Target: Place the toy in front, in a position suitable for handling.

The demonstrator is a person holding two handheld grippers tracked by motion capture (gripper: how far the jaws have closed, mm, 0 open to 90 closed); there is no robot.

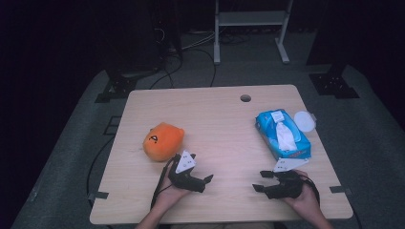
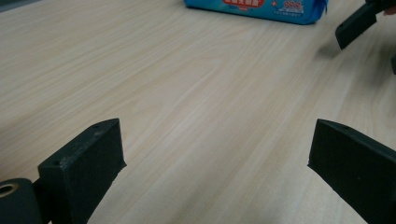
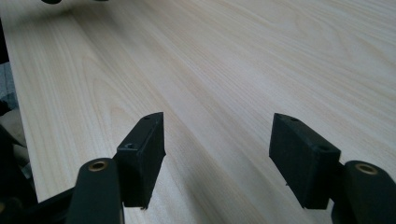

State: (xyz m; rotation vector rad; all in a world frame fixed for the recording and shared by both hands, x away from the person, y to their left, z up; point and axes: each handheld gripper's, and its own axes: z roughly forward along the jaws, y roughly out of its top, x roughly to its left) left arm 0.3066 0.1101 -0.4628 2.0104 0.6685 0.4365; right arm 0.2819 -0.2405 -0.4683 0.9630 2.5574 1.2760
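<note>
While the orange plush toy (image 1: 163, 140) lies slumped on the counter (image 1: 219, 129) just beside the left tongs (image 1: 206, 182), those tongs rest low in the person's hand, spread and empty. Right tongs (image 1: 260, 180), also spread and empty, sit near a blue wipes pack (image 1: 282, 134) with a white tissue poking out.

We see our left gripper (image 1: 203, 180) and right gripper (image 1: 261, 181) as matte black tools, each topped by a pale grey three-cornered plate with small dark dots. Black cables trail from both toward us. Our forearms are bare, no sleeves showing. Up close, the jaws are thick black blocks with flat faces, small screw holes near their upper edges, and brass-coloured inserts set in rounded black knuckles.
</note>
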